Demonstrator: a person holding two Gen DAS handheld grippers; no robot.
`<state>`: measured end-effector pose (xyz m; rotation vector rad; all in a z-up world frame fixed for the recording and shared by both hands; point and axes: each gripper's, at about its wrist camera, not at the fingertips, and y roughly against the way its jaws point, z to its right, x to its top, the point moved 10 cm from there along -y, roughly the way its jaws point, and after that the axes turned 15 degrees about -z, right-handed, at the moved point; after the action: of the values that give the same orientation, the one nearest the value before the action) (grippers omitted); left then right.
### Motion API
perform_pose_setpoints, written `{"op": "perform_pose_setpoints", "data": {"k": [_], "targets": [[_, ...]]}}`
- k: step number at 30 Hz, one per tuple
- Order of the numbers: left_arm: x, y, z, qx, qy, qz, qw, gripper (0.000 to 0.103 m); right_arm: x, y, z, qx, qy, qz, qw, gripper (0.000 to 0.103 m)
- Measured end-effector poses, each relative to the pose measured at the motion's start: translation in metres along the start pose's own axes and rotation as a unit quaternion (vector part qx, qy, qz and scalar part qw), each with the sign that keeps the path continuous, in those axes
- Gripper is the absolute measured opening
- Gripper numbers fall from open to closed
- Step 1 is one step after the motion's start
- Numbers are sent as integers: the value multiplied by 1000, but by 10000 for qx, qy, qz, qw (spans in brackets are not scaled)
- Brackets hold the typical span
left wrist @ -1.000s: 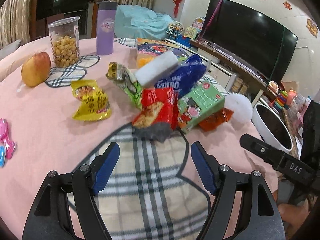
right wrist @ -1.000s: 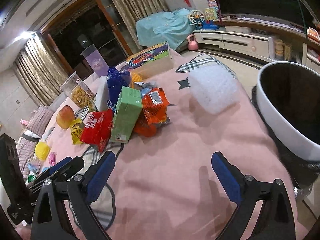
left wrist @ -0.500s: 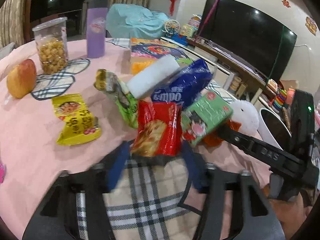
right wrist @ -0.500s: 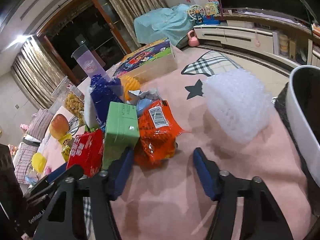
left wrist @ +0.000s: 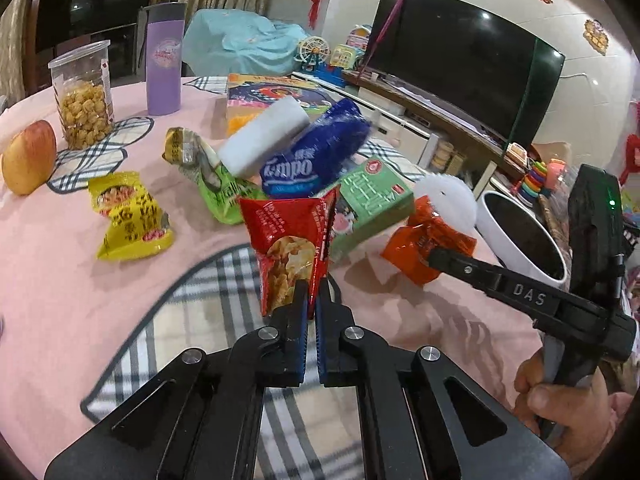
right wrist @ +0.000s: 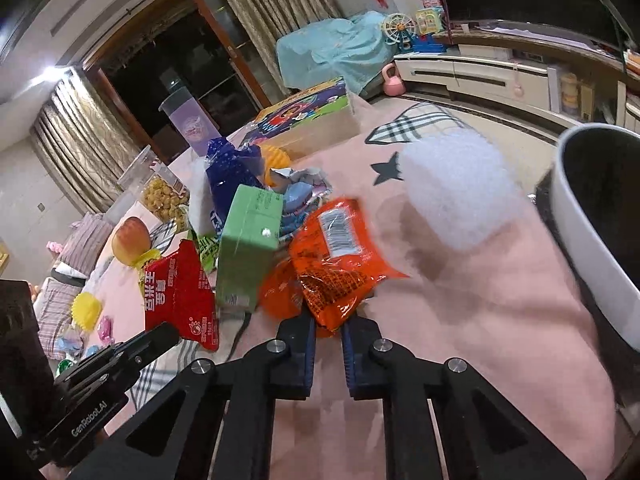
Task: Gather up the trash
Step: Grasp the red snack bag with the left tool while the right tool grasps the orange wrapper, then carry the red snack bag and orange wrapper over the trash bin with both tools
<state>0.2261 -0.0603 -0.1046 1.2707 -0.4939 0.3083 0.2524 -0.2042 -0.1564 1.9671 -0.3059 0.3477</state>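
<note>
Jaws of both grippers have just closed, the left gripper (left wrist: 311,289) clamping the red snack bag (left wrist: 289,240) and the right gripper (right wrist: 329,322) the orange wrapper (right wrist: 334,258), both at the pile's near edge on the pink surface (left wrist: 60,280), apparently ready for lifting toward the white bin (right wrist: 592,236).

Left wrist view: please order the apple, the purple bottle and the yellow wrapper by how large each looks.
1. Purple bottle
2. Yellow wrapper, nearer the camera, so unsure
3. Apple
</note>
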Motion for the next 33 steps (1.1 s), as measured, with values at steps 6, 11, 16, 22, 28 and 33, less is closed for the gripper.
{"op": "perform_pose_setpoints", "data": {"k": [6,11,16,22,28,33], "targets": [[-9,7,17,-196,-80,-55,9998,2,-14,27,13,-10,-162,173,9997,10],[-12,10,41,-389,-274,-71,9988,2,-25,45,24,-53,-272,245,9993,10],[-15,7,65,-550,-445,-156,9974,2,-35,58,39,-108,-421,305,9986,10],[-17,6,97,-657,-749,-204,9948,2,-43,78,63,-229,-617,436,9969,10],[-14,1,125,-739,-990,-236,9921,2,-44,100,85,-336,-800,625,9943,10],[-13,-4,145,-786,-1137,-285,9900,2,-45,113,104,-404,-961,743,9918,10]]}}
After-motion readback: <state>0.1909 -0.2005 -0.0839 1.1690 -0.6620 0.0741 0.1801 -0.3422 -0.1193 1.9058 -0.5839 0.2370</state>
